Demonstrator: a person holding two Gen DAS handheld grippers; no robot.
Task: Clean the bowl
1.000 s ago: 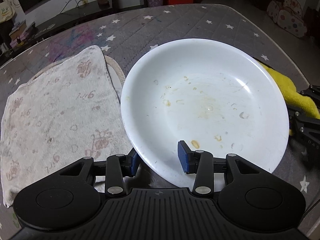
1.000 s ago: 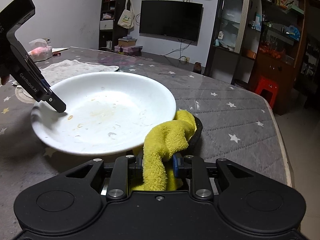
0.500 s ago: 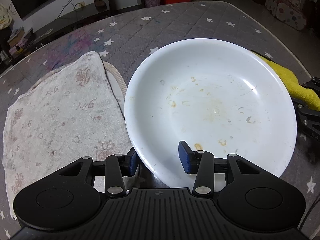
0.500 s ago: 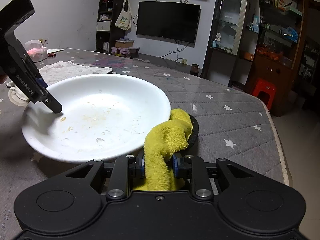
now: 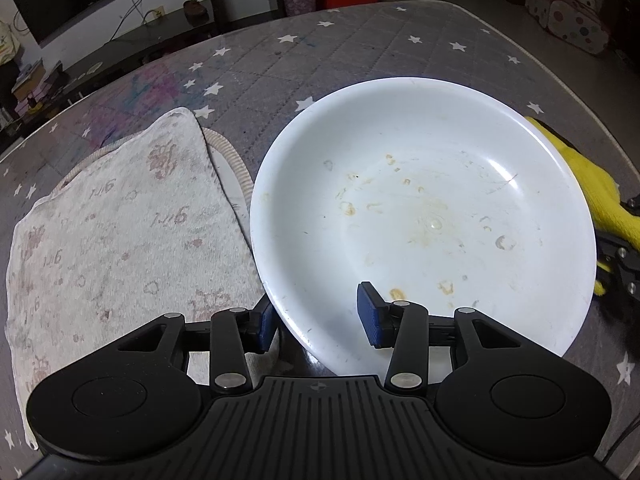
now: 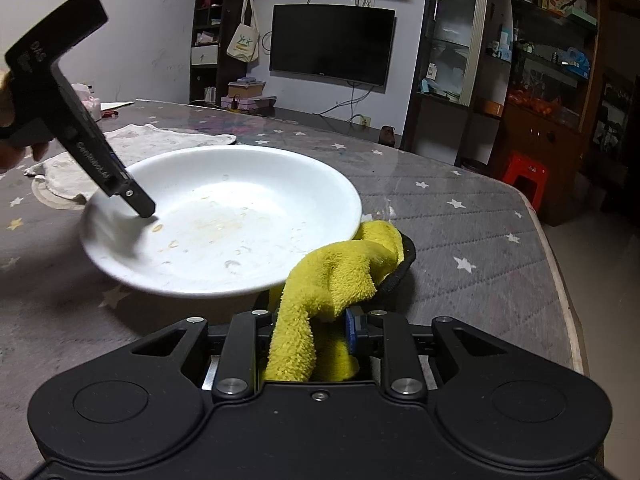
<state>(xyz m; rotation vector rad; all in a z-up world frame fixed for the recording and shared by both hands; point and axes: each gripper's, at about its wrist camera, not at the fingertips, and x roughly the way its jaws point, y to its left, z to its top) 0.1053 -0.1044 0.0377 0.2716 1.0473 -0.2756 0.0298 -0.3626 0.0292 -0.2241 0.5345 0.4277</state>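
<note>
Right gripper clamps a yellow cloth just beside the bowl's near rim. Left gripper straddles the white bowl rim, one pad inside, one outside, holding it tilted above the star-patterned table. Beyond lies a towel.

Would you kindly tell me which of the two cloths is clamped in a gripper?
The fluffy yellow cloth, pinched by the right gripper; the pale printed towel lies flat, untouched.
</note>
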